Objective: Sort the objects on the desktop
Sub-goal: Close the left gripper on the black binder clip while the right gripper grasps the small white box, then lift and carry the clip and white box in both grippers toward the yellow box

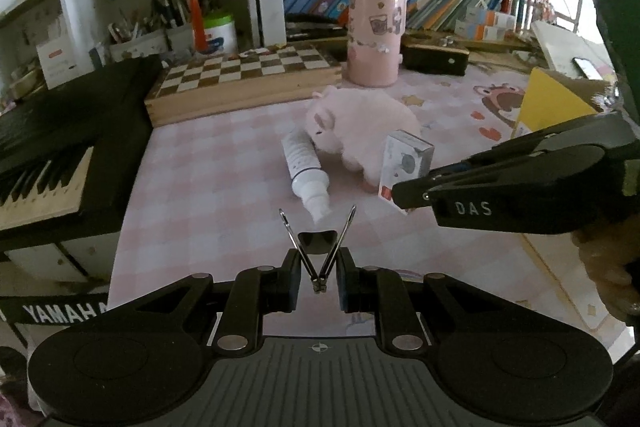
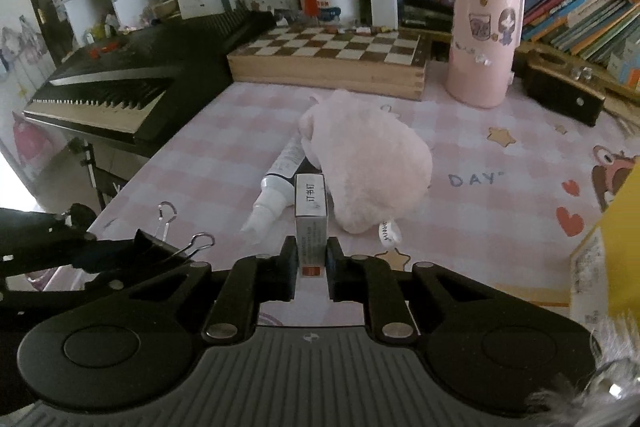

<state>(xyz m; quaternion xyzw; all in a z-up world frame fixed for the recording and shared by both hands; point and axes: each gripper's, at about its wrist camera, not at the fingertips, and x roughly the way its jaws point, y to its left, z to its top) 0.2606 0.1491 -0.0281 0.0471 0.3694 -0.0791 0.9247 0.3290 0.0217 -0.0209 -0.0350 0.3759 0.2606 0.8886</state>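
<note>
Jaws of my left gripper [image 1: 319, 277] clamp a binder clip [image 1: 318, 247]; my right gripper [image 2: 311, 263] pinches the staple box [image 2: 310, 215].

Bare checked desk mat [image 1: 208, 179] lies open at centre left of the left wrist view. The keyboard [image 1: 60, 147] walls the left edge, the chessboard box [image 1: 244, 79] the back; plush toy [image 1: 360, 131] and spray bottle [image 1: 306, 171] crowd the centre.
</note>
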